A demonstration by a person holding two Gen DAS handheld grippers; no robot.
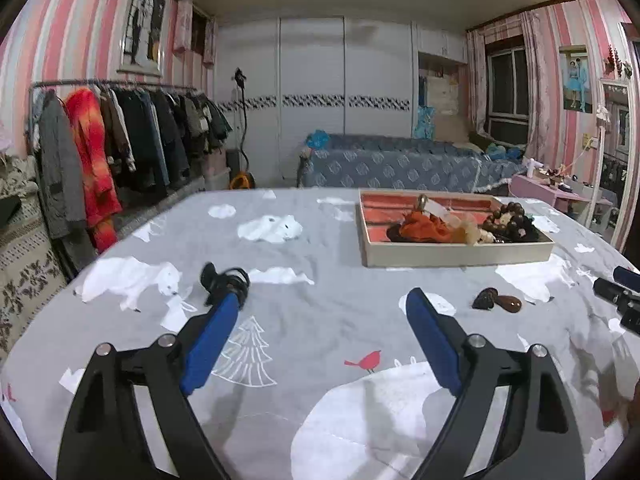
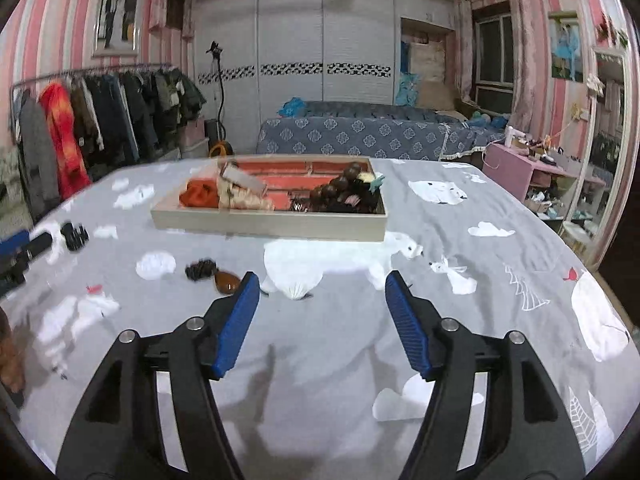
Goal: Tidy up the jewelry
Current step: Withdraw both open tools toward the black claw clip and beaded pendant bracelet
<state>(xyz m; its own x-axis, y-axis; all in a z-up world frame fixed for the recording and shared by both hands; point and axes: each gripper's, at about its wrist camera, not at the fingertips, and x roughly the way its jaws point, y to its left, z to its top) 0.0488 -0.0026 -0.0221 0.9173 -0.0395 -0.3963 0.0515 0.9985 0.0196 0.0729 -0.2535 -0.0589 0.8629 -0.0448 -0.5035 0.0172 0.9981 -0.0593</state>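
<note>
A wooden jewelry tray [image 1: 456,254] with a red lining stands on the grey bedsheet; it also shows in the right wrist view [image 2: 268,224]. It holds dark bead bracelets [image 1: 508,220], an orange piece [image 1: 420,226] and pale items. A black hair clip [image 1: 224,280] lies just beyond my left gripper's left fingertip. A brown pendant with a dark piece [image 1: 498,301] lies loose on the sheet, right of my left gripper [image 1: 324,300], and by the left fingertip of my right gripper [image 2: 320,284]. Both grippers are open and empty.
The bedsheet [image 1: 320,340] has polar bear and tree prints. A clothes rack [image 1: 112,140] stands at the left, a blue sofa [image 1: 400,164] behind, a pink table [image 2: 516,168] at the right. The other gripper shows at the frame edge [image 1: 618,296].
</note>
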